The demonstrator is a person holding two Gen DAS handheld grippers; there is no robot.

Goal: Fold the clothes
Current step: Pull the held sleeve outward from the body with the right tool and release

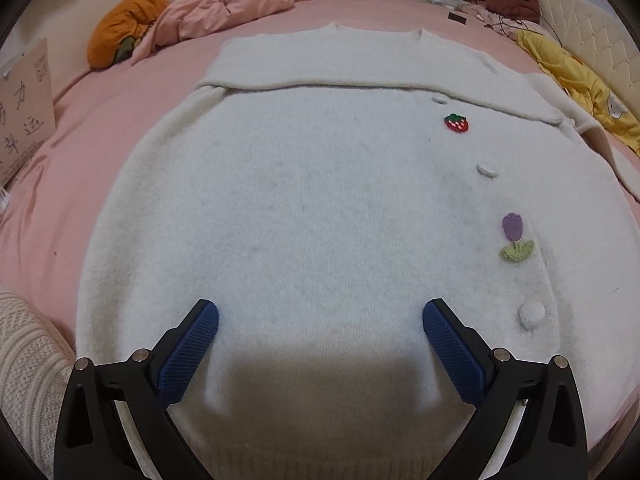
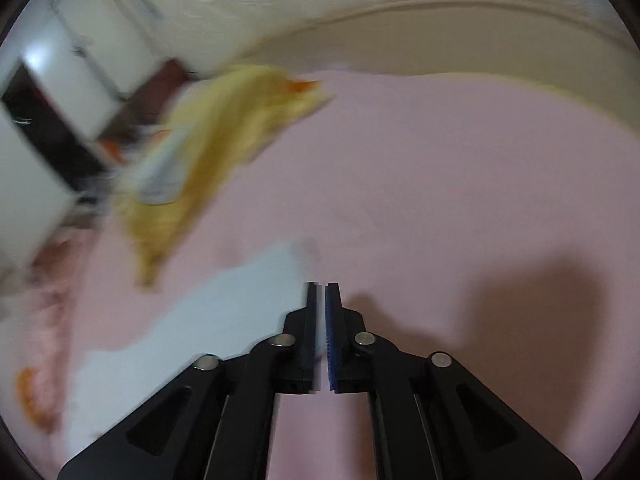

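Note:
A fluffy white cardigan [image 1: 304, 208] lies flat on the pink bed, buttons, a strawberry patch [image 1: 456, 123] and a purple tulip patch [image 1: 514, 236] down its right side. One sleeve [image 1: 360, 84] is folded across the chest. My left gripper [image 1: 320, 316] hovers open over the hem with nothing between its blue pads [image 1: 200, 344]. The right wrist view is motion-blurred. There my right gripper [image 2: 322, 288] has its jaws nearly together, with a sliver of white cloth [image 2: 208, 312] between the pads. That cloth trails off to the left over the pink sheet [image 2: 440, 184].
A pink duvet [image 1: 240, 4] and an orange plush [image 1: 124, 28] lie at the bed's far left. A yellow garment [image 1: 576, 80] [image 2: 208, 152] sits by the padded headboard [image 1: 592, 24]. A cardboard sign [image 1: 24, 112] stands at the left, and a knitted cream cloth [image 1: 28, 372] lies at the lower left.

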